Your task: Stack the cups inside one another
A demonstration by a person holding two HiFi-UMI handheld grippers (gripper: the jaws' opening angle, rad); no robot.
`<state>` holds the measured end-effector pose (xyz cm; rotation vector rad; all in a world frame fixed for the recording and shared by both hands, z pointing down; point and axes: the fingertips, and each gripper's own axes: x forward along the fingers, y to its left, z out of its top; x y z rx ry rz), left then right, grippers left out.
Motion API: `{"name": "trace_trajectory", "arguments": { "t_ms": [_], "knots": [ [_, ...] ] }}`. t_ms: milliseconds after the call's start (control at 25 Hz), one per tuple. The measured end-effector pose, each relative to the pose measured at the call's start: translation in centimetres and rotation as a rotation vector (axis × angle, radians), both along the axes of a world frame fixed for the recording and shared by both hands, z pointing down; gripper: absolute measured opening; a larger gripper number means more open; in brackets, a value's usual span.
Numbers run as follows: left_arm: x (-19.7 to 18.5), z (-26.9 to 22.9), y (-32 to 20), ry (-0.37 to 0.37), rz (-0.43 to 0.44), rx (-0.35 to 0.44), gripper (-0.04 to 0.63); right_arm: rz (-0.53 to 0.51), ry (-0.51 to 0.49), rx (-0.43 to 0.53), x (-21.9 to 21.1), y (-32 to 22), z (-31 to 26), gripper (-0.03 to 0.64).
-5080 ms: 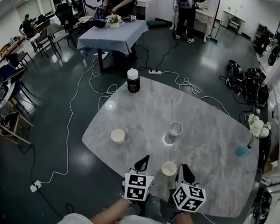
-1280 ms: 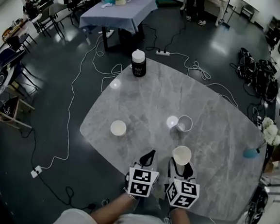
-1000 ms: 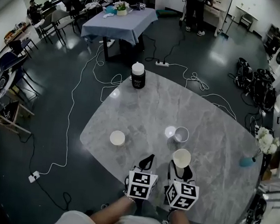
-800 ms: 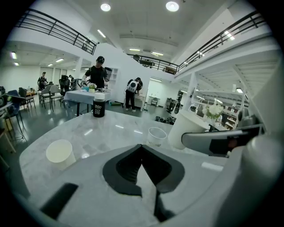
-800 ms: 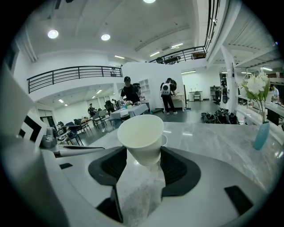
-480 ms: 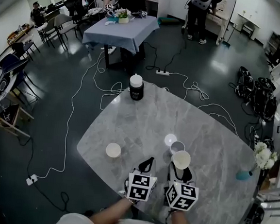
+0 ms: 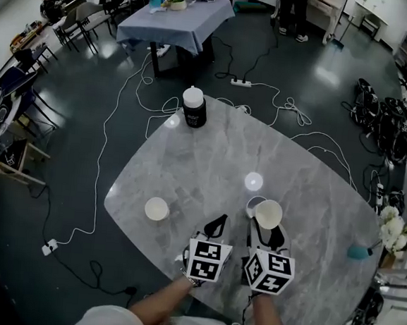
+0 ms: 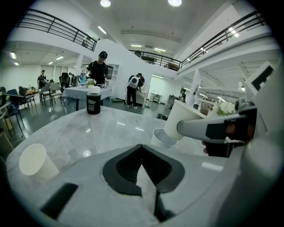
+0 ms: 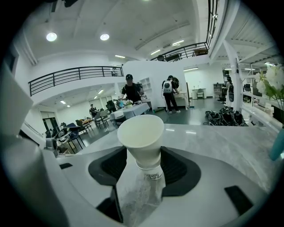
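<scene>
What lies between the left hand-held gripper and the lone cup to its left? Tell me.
Nothing but bare tabletop lies between the left hand-held gripper and the lone cup. The head view shows this.

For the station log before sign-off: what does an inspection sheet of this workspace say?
Surface: grey marble table, glossy.
Job's things: held cup tilted over second cup; third cup stands apart, left.
Clutter: black jar at far edge; blue vase at right edge.
Grippers: left gripper shut, empty; right gripper shut on held cup.
Cables: white cables across floor.
Surroundings: draped table, chairs, bags, people.
</scene>
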<state>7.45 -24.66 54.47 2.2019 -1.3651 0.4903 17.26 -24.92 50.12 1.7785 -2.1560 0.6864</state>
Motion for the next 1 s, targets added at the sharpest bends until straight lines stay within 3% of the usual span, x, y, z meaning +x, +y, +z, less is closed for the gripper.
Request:
{"name": "trace_trajectory", "arguments": {
  "t_ms": [560,1000],
  "knots": [
    [-0.3,3.4,-1.0,-0.023,-0.041,-0.055,-0.005,-0.052,-0.013,-0.044,0.1,-1.8,3.0,0.219],
    [0.1,3.3,-0.4,-0.017,-0.042,-0.057,-0.005,-0.069,0.005,-0.062,-0.1,-1.1,3.5,0.219]
  ]
}}
